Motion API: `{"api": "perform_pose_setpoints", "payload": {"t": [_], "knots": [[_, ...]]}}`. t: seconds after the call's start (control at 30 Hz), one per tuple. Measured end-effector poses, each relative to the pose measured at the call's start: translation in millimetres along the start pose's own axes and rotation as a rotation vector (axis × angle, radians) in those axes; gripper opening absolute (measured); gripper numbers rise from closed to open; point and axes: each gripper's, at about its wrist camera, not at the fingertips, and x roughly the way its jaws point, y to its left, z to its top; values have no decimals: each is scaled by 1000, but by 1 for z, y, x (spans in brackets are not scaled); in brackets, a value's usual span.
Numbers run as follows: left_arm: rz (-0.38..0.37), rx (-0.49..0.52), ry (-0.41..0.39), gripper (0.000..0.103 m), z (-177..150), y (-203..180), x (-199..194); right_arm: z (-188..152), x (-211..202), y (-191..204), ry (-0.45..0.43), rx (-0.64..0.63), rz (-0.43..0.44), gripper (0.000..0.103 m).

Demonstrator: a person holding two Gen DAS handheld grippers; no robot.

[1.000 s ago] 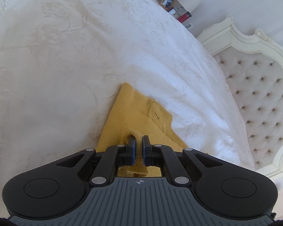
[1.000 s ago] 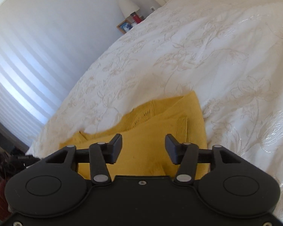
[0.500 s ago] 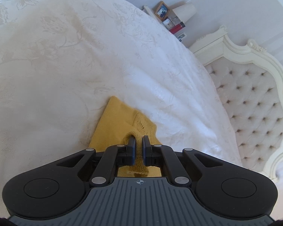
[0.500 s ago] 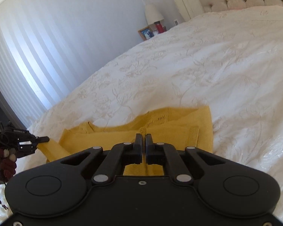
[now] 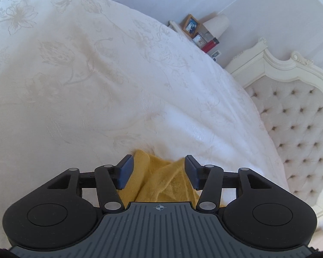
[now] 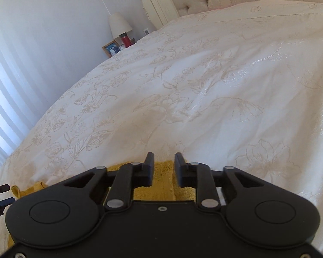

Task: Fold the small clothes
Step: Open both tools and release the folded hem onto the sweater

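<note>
Yellow knit garment [image 5: 161,182] on bedspread [image 5: 97,86]: left gripper [image 5: 159,172] spread wide, right gripper [image 6: 164,169] partly parted — neither grips; cloth lies between and below both. Regrip an edge squarely.

The bed [image 6: 204,86] carried a white floral-embroidered cover [image 5: 86,86]. A yellow knit garment [image 5: 161,180] lay rumpled directly on the cover at its near edge.

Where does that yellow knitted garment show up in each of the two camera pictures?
Left wrist view: the yellow knitted garment lies bottom centre, between the open left gripper fingers.
Right wrist view: it shows at the bottom edge, behind the open right gripper.
Shared landmark: the framed photo beside the lamp.
</note>
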Motion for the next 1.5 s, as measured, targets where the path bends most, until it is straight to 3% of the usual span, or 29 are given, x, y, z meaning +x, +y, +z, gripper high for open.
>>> {"api": "perform_pose_setpoints", "payload": {"t": [0.03, 0.17, 0.43, 0.6, 0.77, 0.93, 1.07, 1.17, 1.3, 1.37, 1.5], "knots": [[10, 14, -14, 60, 1, -1, -6, -2, -7, -1, -14, -1, 10, 52], [53, 115, 7, 61, -8, -9, -23, -15, -34, 2, -35, -12, 50, 52], [60, 235, 234, 61, -60, -16, -30, -50, -78, 5, 53, -31, 81, 52], [64, 254, 313, 61, -80, -23, -39, -71, -94, 7, 137, -47, 80, 52], [97, 246, 285, 61, -89, -14, -56, -91, -110, 3, 156, -17, 92, 52], [112, 223, 203, 61, -82, 5, -73, -95, -113, 0, 144, 3, 73, 52], [52, 192, 185, 61, -74, 7, -73, -96, -108, -2, 125, 49, 81, 52], [26, 245, 174, 61, -74, -4, -70, -96, -105, 1, 102, 48, 91, 52], [-11, 300, 243, 61, -88, -12, -58, -99, -101, 2, 114, 38, 106, 52], [15, 320, 267, 61, -93, -11, -52, -101, -98, 0, 121, 36, 102, 52], [7, 289, 292, 61, -94, -5, -46, -101, -94, -6, 130, 65, 105, 52]]}}
